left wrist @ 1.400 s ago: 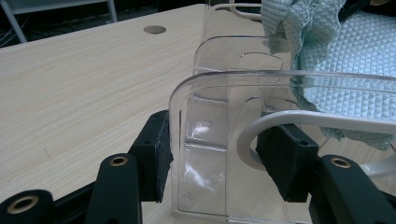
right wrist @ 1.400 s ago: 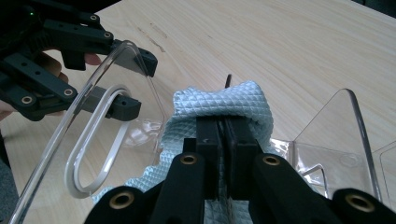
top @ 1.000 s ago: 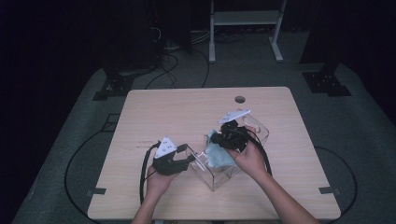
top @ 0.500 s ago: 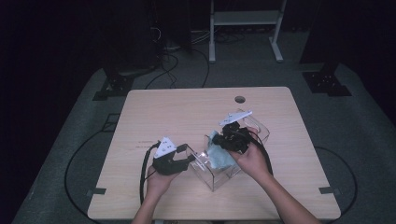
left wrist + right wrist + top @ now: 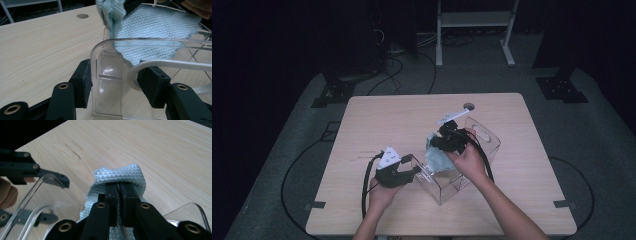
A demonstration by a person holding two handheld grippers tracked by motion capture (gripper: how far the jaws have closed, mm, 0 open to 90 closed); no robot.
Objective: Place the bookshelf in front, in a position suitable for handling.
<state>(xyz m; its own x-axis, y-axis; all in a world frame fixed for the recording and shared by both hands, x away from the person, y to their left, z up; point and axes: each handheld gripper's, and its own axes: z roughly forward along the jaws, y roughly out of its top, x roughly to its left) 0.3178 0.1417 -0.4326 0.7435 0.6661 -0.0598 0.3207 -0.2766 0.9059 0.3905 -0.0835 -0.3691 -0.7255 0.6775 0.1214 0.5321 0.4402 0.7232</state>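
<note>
- Right gripper [image 5: 447, 142]: jaws clenched on a fold of the pale blue cloth [image 5: 437, 157]; the right gripper view shows the pads pressed flat together with the quilted fabric bunched between and above them [image 5: 120, 180]
- Left gripper [image 5: 409, 172]: jaws set either side of the near wall of the clear plastic container [image 5: 462, 175], one pad outside the corner [image 5: 83, 83], the other inside against a white curved rim; whether they actually pinch the wall I cannot tell, since a gap shows at the outer pad
- Position of the cloth: it hangs from the right gripper, over the container's open top, its lower edge dipping just inside the wall as seen in the left gripper view [image 5: 150, 32]
- Deciding relation: the container's opening lies directly beneath the cloth, and the right hand is the nearer one, so the coming move would appear to be a straight descent
- The container stands on the wooden table [image 5: 382, 120], toward the person's side
- Judgement: the left gripper serves to steady the box against tipping
</note>
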